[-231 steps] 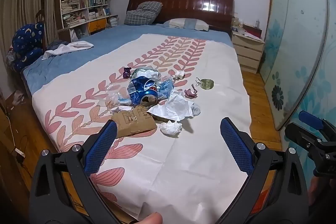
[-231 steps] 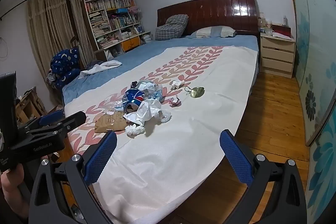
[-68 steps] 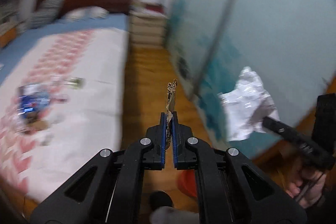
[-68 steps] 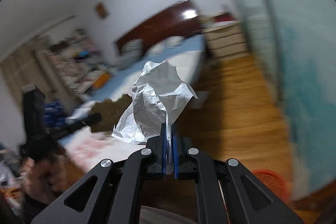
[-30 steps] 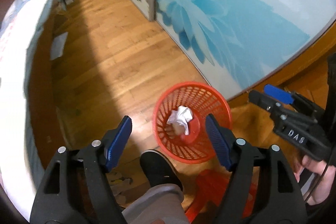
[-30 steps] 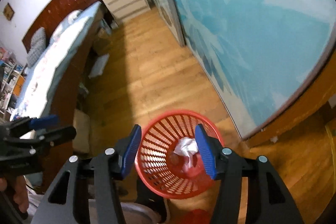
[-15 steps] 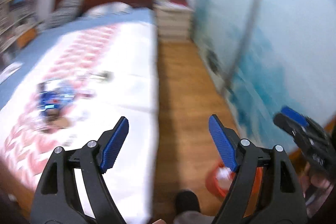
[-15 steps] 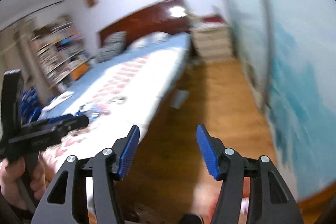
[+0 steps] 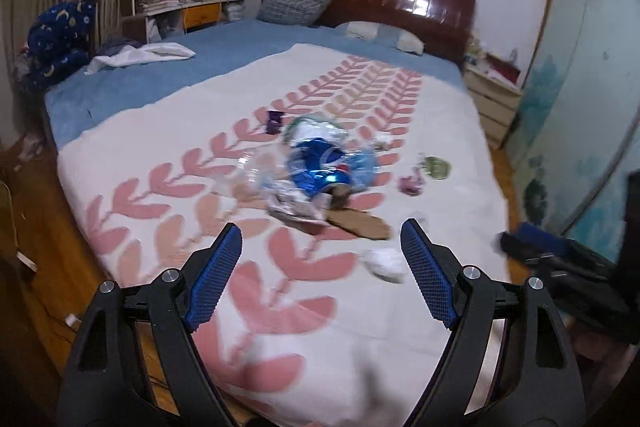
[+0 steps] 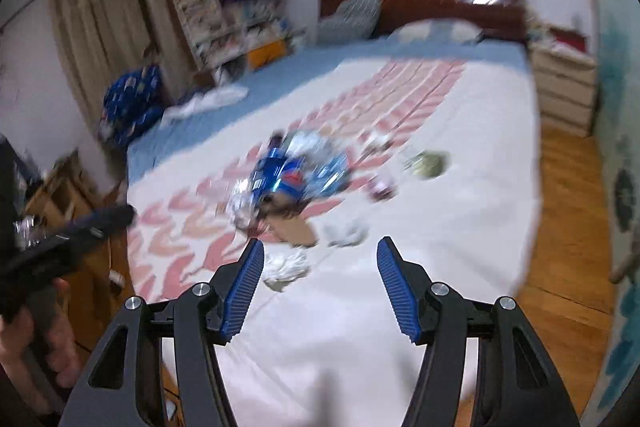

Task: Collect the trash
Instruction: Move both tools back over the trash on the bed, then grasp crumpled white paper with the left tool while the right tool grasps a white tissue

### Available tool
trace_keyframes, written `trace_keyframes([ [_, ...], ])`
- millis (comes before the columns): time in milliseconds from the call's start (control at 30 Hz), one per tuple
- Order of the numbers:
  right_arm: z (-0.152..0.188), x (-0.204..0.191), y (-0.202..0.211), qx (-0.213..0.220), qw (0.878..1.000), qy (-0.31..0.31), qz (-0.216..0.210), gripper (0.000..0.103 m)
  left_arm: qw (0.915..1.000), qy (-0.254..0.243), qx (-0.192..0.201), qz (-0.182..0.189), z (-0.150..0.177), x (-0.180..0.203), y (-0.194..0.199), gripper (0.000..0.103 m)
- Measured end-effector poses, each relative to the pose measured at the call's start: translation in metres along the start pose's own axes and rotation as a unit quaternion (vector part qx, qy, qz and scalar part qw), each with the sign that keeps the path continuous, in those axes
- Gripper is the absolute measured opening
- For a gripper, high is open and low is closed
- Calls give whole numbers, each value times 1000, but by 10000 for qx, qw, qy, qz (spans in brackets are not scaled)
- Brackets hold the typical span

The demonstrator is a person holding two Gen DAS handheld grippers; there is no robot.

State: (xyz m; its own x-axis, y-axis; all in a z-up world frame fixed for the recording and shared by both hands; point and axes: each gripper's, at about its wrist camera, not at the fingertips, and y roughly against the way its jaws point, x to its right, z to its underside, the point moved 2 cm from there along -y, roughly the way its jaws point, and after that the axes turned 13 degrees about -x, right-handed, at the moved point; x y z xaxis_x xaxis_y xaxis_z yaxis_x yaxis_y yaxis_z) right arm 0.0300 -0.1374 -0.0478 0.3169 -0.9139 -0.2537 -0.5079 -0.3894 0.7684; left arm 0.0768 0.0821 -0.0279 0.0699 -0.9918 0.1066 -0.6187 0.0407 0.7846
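Blurred view: empty right tool [image 10: 319, 283] gapes above what seems bed [image 10: 460, 195] litter [image 10: 296, 179].

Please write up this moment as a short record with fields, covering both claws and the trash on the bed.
left claw: open, nothing between its pads
right claw: open, nothing between its pads
bed cover: white with pink leaf print
trash pile: crushed blue can amid clear plastic wrap
nearer pieces: brown cardboard, white paper ball
to the right: small round tin

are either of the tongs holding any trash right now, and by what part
Nothing is held. The left tongs and the right tongs both stand open and empty, with the trash pile lying on the bed ahead.
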Motion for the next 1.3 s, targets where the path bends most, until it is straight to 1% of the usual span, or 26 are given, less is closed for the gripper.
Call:
trace_keyframes([
  [33, -3, -5, -22, -171, 9998, 87, -30, 59, 10000, -32, 66, -39, -1, -7, -1, 81],
  [67, 2, -12, -42, -308, 9994, 147, -42, 59, 10000, -38, 61, -60, -3, -13, -6, 81],
  [133, 4, -17, -72, -499, 9984, 191, -165, 59, 10000, 12, -51, -35, -8, -23, -17, 82],
  [333, 3, -37, -136, -1057, 9932, 267, -400, 57, 9990, 95, -433, 9, -10, -33, -50, 82],
  [367, 3, -39, -144, -1148, 9922, 271, -397, 54, 9987, 112, -496, 5, -9, -34, -55, 82],
  [400, 3, -41, -150, -1196, 9917, 286, -386, 44, 9984, 117, -545, 19, -9, -34, -59, 82],
  [467, 2, -40, -156, -1200, 9916, 273, -409, 22, 9980, 96, -631, 2, -9, -33, -72, 82],
  [500, 2, -38, -155, -1216, 9910, 246, -512, 20, 9977, 81, -666, -63, -10, -33, -77, 82],
  [533, 1, -36, -153, -1175, 9909, 223, -610, 19, 9977, 73, -670, -116, -13, -33, -85, 82],
  [700, 0, -22, -129, -890, 9923, 101, -854, 18, 9956, 228, -906, 17, -28, -29, -124, 82],
  [767, 3, -15, -121, -843, 9921, 51, -931, 18, 9951, 194, -971, 14, -36, -24, -137, 82],
  [900, 9, 0, -110, -850, 9916, -72, -969, 18, 9927, 294, -1158, 156, -45, -19, -157, 82],
  [967, 10, 6, -106, -827, 9919, -120, -962, 18, 9915, 375, -1238, 130, -46, -18, -165, 81],
  [1000, 11, 7, -104, -817, 9918, -122, -973, 18, 9916, 384, -1237, 51, -46, -18, -167, 75],
  [1033, 11, 8, -102, -801, 9921, -124, -954, 18, 9913, 343, -1262, -142, -45, -16, -171, 54],
  [1100, 13, 8, -98, -797, 9920, -112, -971, 18, 9893, 308, -1413, -183, -46, -14, -177, 36],
  [1300, 17, 8, -88, -732, 9925, -106, -978, 18, 9888, 426, -1428, -65, -42, -22, -170, 31],
])
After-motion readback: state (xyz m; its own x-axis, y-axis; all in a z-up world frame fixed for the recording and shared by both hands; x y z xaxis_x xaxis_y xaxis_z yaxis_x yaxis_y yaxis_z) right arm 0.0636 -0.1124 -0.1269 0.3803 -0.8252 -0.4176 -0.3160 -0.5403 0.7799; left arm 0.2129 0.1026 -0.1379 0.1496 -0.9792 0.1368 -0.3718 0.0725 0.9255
